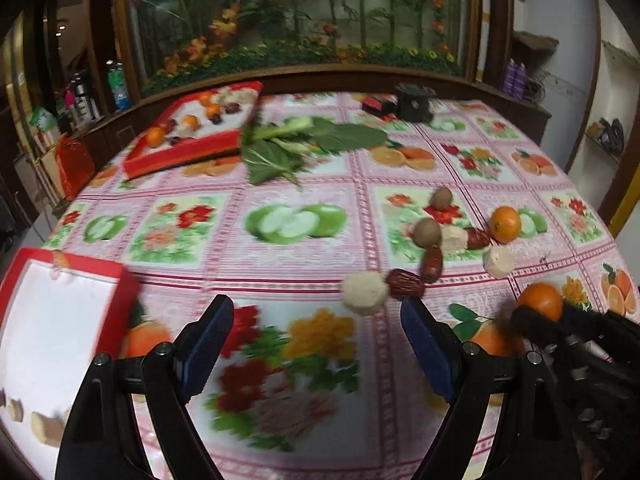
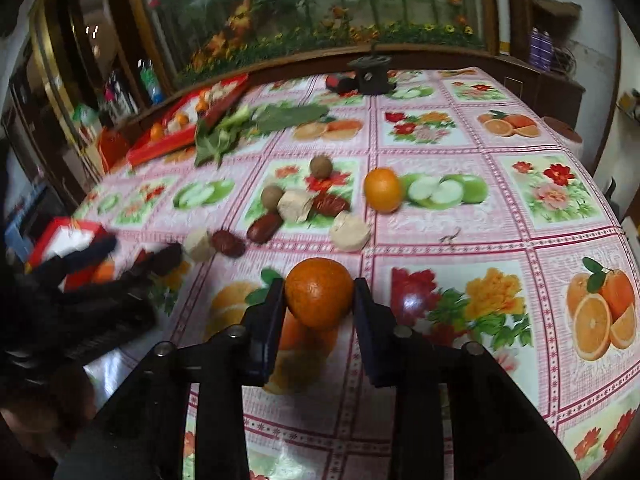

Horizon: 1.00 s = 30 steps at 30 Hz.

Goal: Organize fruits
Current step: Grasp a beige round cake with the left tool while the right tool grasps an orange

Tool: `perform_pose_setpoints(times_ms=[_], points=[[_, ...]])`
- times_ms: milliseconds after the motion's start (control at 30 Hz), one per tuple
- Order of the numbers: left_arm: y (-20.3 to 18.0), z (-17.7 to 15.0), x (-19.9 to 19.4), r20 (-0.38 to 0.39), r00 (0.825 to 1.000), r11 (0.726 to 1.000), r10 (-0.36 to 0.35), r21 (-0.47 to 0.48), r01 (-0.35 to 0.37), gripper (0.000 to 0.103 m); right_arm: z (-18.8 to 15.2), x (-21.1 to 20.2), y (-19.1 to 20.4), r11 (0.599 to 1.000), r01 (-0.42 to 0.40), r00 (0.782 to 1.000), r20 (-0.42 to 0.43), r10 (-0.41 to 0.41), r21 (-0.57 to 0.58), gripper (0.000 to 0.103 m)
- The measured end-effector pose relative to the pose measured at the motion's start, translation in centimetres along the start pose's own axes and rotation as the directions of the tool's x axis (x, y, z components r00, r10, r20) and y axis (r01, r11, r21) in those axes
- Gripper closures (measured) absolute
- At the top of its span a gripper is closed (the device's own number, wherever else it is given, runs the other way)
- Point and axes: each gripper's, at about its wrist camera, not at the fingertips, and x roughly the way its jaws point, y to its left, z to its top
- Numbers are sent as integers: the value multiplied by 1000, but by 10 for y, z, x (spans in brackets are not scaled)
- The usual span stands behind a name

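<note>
**Q:** Both tongs, how do they stand?

**A:** Right gripper (image 2: 319,304) has its two dark fingers pressed against the sides of an orange (image 2: 319,292), which sits clamped between them above the tablecloth (image 2: 440,232). Left gripper (image 1: 318,344) is spread wide with nothing between its blue pads, hovering over a printed flower panel.

**Q:** Where is the rest of the fruit?

**A:** Ahead of the held orange lies a loose cluster on the cloth: a second orange (image 2: 382,190) beside printed green apples, two brown round fruits (image 2: 321,167), three dark red dates (image 2: 264,227) and three pale beige chunks (image 2: 349,231), some of them touching. The near chunk and near date sit just beyond the left gripper's right finger.

**Q:** Any containers?

**A:** A red box with a white inside (image 1: 60,320) lies at the near left, close to the left gripper, with a few beige pieces at its lower edge. A second red tray (image 1: 192,132) stands at the far left of the table, holding oranges, dark fruits and pale chunks. Leafy greens (image 1: 304,140) lie just beside it. A dark object (image 1: 414,102) sits at the far edge; blur hides what it is.
</note>
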Motion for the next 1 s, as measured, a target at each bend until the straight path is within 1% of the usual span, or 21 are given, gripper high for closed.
perform_pose_setpoints(times_ms=[100,133,167,200,233,267,300,333,367,533,600,733,800,1000], points=[[-6,2,12,-15,1000,1000,16,17,-16,18,2,-6,-4,999,-26,999,26,26,20,68],[-7,3,18,-41,999,1000,13,18,-13,19,3,-7,-4,999,-36,999,32,35,22,68],[-7,4,25,-78,997,1000,-15,9,15,22,4,-8,-3,999,-43,998,37,42,21,68],[-6,3,27,-91,995,1000,-31,0,31,28,4,-8,-3,999,-49,998,41,48,22,68],[-3,5,26,-80,996,999,-41,-26,39,40,5,-9,-4,998,-54,998,44,53,23,68],[-1,6,26,-72,997,999,-35,-31,33,46,5,-10,-4,998,-57,997,48,56,25,68],[0,7,26,-68,997,999,-33,-36,31,60,5,-10,-5,998,-61,997,49,60,28,68],[1,8,26,-64,997,999,-36,-38,33,71,5,-10,-5,997,-66,997,48,64,30,68],[2,8,26,-63,997,998,-42,-39,40,73,5,-10,-5,997,-67,997,48,65,29,68],[4,4,21,-66,996,998,-64,-11,64,74,5,-10,-2,998,-63,997,56,62,17,68],[8,-5,10,-71,993,996,-94,-7,94,74,6,-12,-2,998,-57,997,59,56,20,68],[22,-20,-21,-43,992,993,-116,-28,115,74,5,-24,10,999,-48,996,72,49,-11,68],[26,-27,-34,-32,993,994,-112,-26,111,74,0,-31,17,998,-50,996,70,51,-28,68],[34,-52,-74,-18,998,998,-58,-27,57,74,-25,-60,43,995,-61,996,63,66,-74,68]])
